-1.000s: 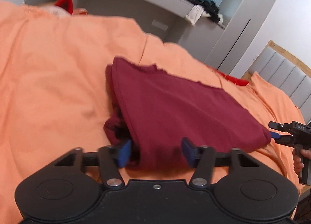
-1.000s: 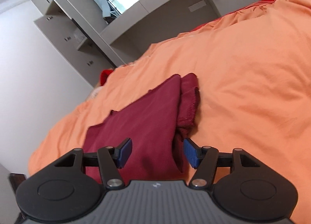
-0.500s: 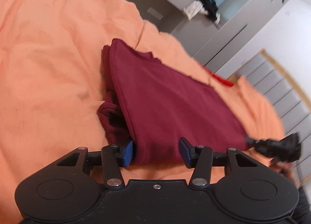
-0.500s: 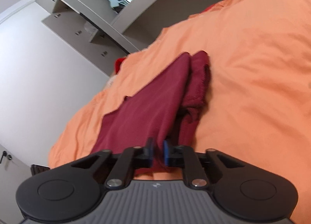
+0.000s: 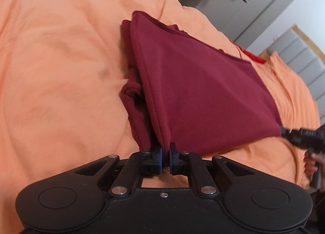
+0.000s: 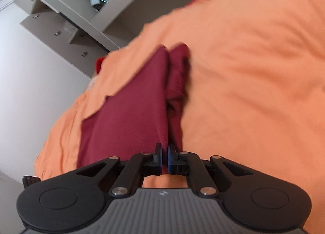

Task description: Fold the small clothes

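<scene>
A dark red garment lies folded on the orange bedcover, with a bunched sleeve along its left side. My left gripper is shut on the garment's near left corner, the fabric pinched between the blue pads. In the right wrist view the same garment stretches away from me. There my right gripper is shut on its near edge. From the left wrist view the right gripper shows at the garment's near right corner, held by a person's hand.
The orange bedcover spreads wide on both sides of the garment. A padded grey headboard stands at the far right, and grey cabinets line the wall behind the bed. A red item lies past the garment.
Both grippers came down onto the garment's near edge and closed on it, the right one first and then the left. Both cameras now sit lower and closer to the fabric.
</scene>
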Demonstrator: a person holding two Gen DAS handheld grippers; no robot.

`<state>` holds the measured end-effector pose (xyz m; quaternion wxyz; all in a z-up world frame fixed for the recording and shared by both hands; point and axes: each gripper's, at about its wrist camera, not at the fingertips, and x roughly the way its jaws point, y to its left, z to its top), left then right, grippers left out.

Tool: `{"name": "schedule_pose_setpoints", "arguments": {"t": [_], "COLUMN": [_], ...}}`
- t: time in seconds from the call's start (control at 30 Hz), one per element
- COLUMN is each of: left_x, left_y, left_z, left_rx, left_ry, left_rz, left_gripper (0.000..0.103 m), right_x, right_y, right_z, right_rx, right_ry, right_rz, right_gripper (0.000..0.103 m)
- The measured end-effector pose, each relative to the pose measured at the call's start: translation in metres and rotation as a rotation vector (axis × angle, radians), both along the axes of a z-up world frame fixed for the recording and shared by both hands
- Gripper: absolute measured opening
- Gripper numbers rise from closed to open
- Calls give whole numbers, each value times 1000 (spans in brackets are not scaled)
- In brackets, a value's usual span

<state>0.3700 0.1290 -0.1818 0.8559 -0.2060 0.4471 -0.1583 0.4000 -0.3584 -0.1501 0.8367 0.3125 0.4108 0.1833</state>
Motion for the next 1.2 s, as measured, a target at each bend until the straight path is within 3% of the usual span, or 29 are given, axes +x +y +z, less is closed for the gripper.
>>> {"name": "schedule_pose_setpoints", "arguments": {"t": [0.17, 0.2, 0.23, 0.27, 0.33, 0.4, 0.43, 0.5, 0.57, 0.63, 0.67, 0.77, 0.97, 1.0, 1.07, 1.1, 1.13, 1.2], "left_x": [-15, -19, -23, -29, -40, -50, -54, -61, -62, -59, -54, -39, -8, -3, 6, 9, 12, 11], "left_y": [15, 20, 25, 30, 38, 45, 48, 51, 46, 32, 22, -1, -27, -31, -33, -32, -31, -26], "left_z": [11, 14, 18, 24, 36, 48, 53, 60, 63, 65, 65, 58, 26, 22, 11, 7, 6, 11], "left_rx": [-22, -29, -16, -10, -7, 46, 70, 50, -19, -67, -89, -179, -285, -257, -115, -59, -35, -73], "left_ry": [-26, -30, -35, -57, -94, -146, -181, -255, -306, -348, -360, -367, -213, -192, -138, -121, -111, -120], "left_rz": [35, 54, 83, 108, 132, 193, 234, 276, 278, 265, 233, 168, 76, 67, 99, 104, 95, 94], "left_gripper": [22, 35, 57, 65, 82, 92, 98, 100, 102, 102, 102, 102, 102, 102, 97, 85, 82, 84], "right_x": [-8, -9, -12, -15, -24, -36, -42, -52, -59, -60, -59, -47, -7, -3, 3, 6, 9, 7], "right_y": [-1, -2, -2, -1, -3, -4, -4, 2, 15, 35, 46, 79, 109, 107, 101, 99, 95, 87], "right_z": [7, 9, 12, 19, 30, 43, 49, 63, 79, 94, 98, 108, 80, 72, 55, 49, 43, 38], "right_rx": [-7, -12, -34, -75, -139, -204, -235, -269, -285, -301, -310, -294, -285, -288, -292, -305, -309, -292], "right_ry": [-8, -5, -2, -3, -26, -53, -73, -143, -228, -320, -354, -418, -321, -288, -225, -200, -181, -171], "right_rz": [-14, -16, -25, -47, -83, -127, -139, -164, -176, -163, -169, -130, -75, -68, -65, -67, -64, -54], "right_gripper": [7, 8, 10, 14, 48, 60, 60, 62, 71, 91, 96, 99, 98, 98, 98, 96, 91, 89]}}
